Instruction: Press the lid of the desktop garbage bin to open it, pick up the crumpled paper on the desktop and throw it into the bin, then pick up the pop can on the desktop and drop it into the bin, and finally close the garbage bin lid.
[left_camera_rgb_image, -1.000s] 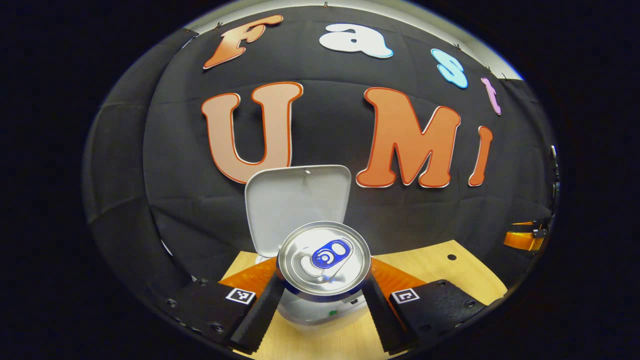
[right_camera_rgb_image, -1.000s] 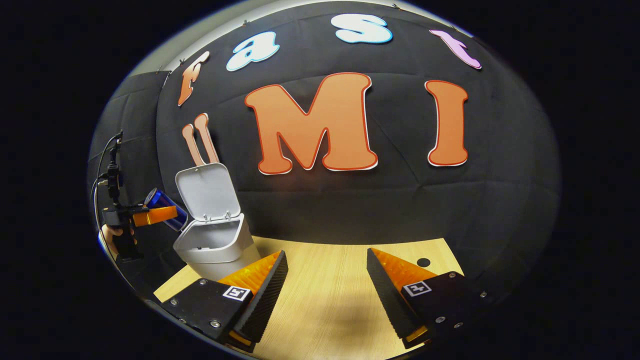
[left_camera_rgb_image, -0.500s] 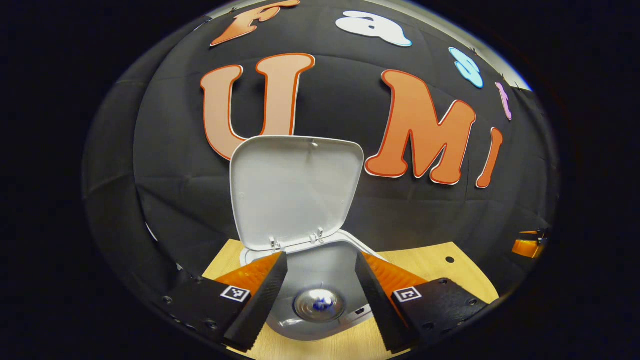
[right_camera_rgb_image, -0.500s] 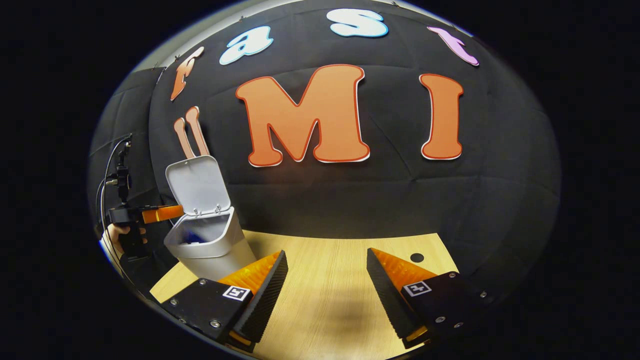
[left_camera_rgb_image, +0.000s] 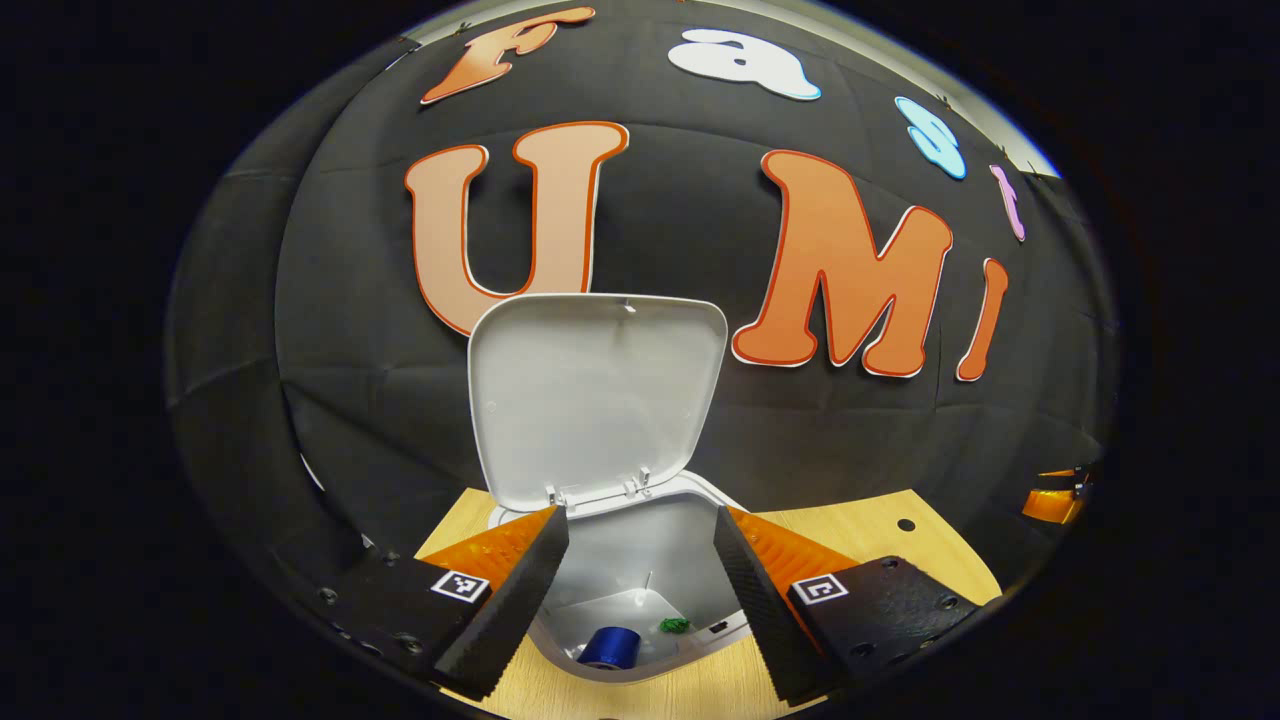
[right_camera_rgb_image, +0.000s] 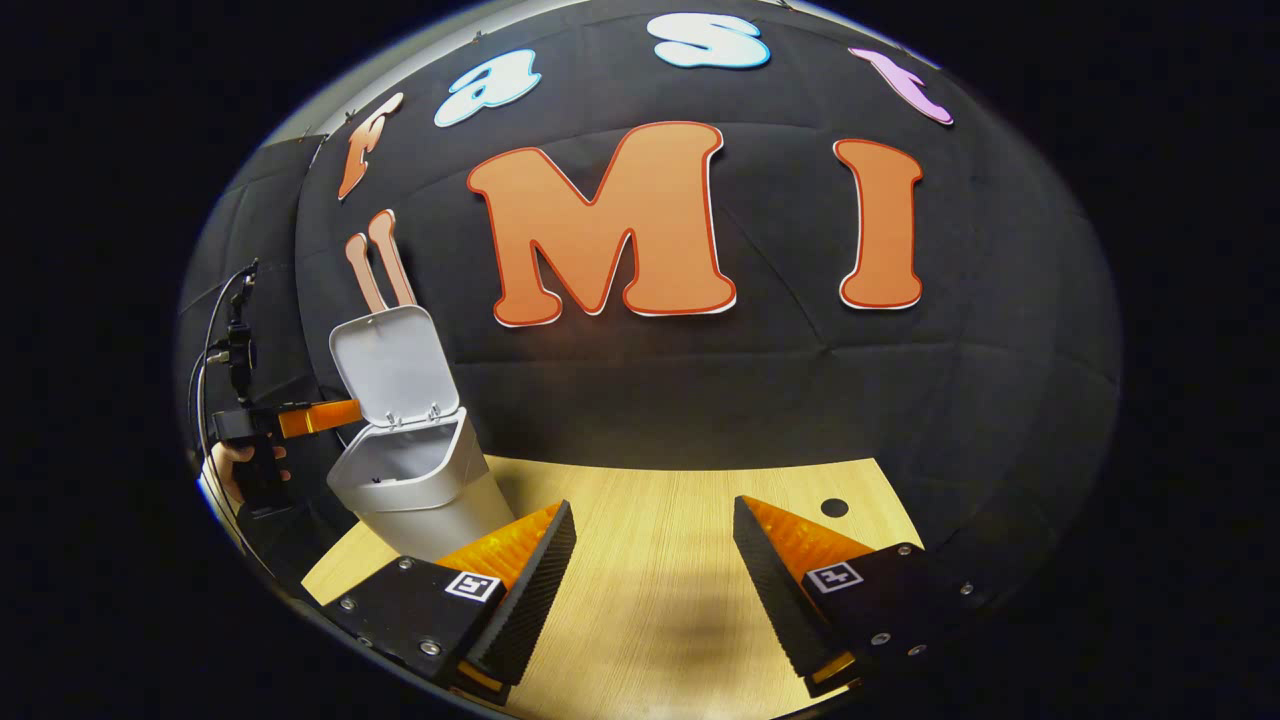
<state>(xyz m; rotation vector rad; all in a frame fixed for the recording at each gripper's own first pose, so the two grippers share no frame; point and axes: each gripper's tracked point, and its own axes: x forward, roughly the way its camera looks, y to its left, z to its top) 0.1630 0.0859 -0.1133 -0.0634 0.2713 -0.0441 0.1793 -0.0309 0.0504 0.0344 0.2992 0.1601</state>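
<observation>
The white bin (left_camera_rgb_image: 640, 560) stands open, its lid (left_camera_rgb_image: 597, 395) tipped up against the wall. At its bottom lies the blue pop can (left_camera_rgb_image: 612, 648) on its side, beside a small green scrap (left_camera_rgb_image: 674, 625). My left gripper (left_camera_rgb_image: 640, 560) hangs open right above the bin's mouth, nothing between its fingers. In the right gripper view the bin (right_camera_rgb_image: 425, 480) stands at the left of the wooden table (right_camera_rgb_image: 660, 600) with the left gripper (right_camera_rgb_image: 320, 417) at its rim, held by a hand (right_camera_rgb_image: 235, 470). My right gripper (right_camera_rgb_image: 655, 565) stands open and empty over the table.
A small dark hole (right_camera_rgb_image: 834, 508) sits in the tabletop at the far right. The black cloth wall rises close behind the bin. The right gripper's finger (left_camera_rgb_image: 1050, 500) shows at the right edge of the left gripper view.
The left gripper has opened and let go of the pop can, which fell into the bin and now lies at the bottom. The right gripper has stayed almost still.
</observation>
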